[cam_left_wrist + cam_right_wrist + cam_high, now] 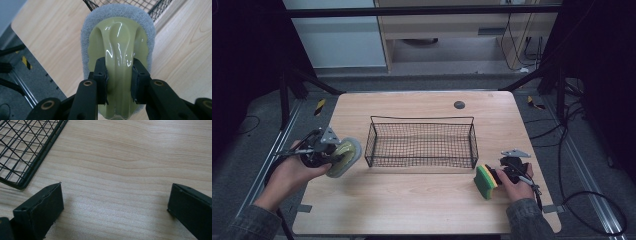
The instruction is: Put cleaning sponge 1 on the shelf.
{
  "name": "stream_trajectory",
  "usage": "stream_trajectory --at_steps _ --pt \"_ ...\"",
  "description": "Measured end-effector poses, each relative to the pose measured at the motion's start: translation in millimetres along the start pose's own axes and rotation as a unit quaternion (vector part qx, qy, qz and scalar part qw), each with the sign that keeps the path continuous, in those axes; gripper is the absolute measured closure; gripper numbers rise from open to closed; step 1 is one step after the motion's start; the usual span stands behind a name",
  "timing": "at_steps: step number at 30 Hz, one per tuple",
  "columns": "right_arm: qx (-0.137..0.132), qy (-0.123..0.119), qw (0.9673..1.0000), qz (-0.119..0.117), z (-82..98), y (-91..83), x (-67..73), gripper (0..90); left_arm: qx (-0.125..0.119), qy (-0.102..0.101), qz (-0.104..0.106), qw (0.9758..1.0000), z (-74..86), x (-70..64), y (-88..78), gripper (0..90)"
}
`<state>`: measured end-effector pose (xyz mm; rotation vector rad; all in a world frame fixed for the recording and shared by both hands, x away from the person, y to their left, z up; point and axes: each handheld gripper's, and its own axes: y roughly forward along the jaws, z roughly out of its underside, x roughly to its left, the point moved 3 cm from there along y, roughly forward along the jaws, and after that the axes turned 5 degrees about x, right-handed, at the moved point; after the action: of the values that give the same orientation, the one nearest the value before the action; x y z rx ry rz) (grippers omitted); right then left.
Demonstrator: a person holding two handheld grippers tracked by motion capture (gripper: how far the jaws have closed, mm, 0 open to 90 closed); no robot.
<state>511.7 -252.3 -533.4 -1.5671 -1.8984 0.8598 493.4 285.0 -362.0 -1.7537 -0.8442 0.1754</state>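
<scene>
A hand scrubber (346, 156) with a pale yellow-green glossy handle and a grey-white pad hangs above the left side of the table. My left gripper (332, 152) is shut on its handle. In the left gripper view both pads (102, 77) press the handle's ridge, and the scrubber (117, 32) points toward the basket (155, 10). My right gripper (504, 172) rests low at the right of the table. A green and yellow sponge (485, 181) stands on its edge just left of it. In the right gripper view my right gripper (115, 195) stands wide open over bare wood.
A black wire basket (422, 118) sits in the middle of the wooden table (412, 200); its corner (22, 150) lies close ahead of the right gripper. A dark round disc (459, 104) lies at the far edge. Metal frame rails and cables run along both sides.
</scene>
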Motion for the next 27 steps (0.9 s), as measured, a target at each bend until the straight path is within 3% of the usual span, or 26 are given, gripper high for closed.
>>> stream_trajectory --at_steps 15,27 --pt "0.0 -0.002 1.0 -0.001 0.2 -0.2 -0.1 0.4 -0.015 0.026 -0.023 0.9993 -35.5 9.9 -12.7 70.1" --pt "0.0 -0.003 1.0 -0.001 0.3 -0.2 -0.3 0.4 -0.021 0.039 -0.032 0.9985 -51.9 16.8 -11.7 70.1"
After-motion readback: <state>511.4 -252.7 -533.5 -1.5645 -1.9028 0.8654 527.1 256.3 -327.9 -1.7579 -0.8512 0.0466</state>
